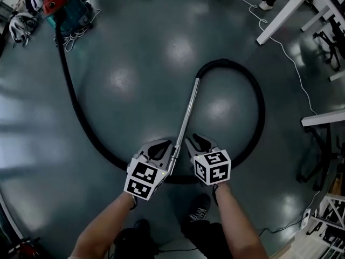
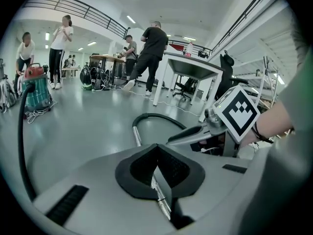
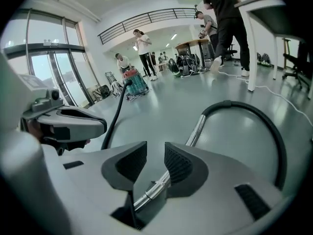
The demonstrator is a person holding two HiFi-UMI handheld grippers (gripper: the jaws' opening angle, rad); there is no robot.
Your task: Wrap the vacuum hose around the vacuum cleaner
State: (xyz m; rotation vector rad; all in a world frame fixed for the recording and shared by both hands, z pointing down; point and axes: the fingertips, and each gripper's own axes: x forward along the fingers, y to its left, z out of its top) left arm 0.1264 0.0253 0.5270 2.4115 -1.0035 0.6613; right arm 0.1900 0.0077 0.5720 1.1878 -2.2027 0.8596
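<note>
Both marker-cubed — left gripper (image 1: 167, 143), right gripper (image 1: 197, 141) — beside metal wand (image 1: 186, 115).

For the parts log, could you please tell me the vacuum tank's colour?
The tank is teal, under a red lid; left gripper view shows it best.

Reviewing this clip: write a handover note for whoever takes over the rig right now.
Left hand-held gripper: shut, empty, beside the metal wand's near end.
Right hand-held gripper: jaws apart by the wand, pads not on it.
Vacuum cleaner: stands far off on the floor. Hose: runs from it in loose curves to the wand.
Done: nothing wrapped.
Left: grip the wand, bring the hose to the cleaner, wind it round.
</note>
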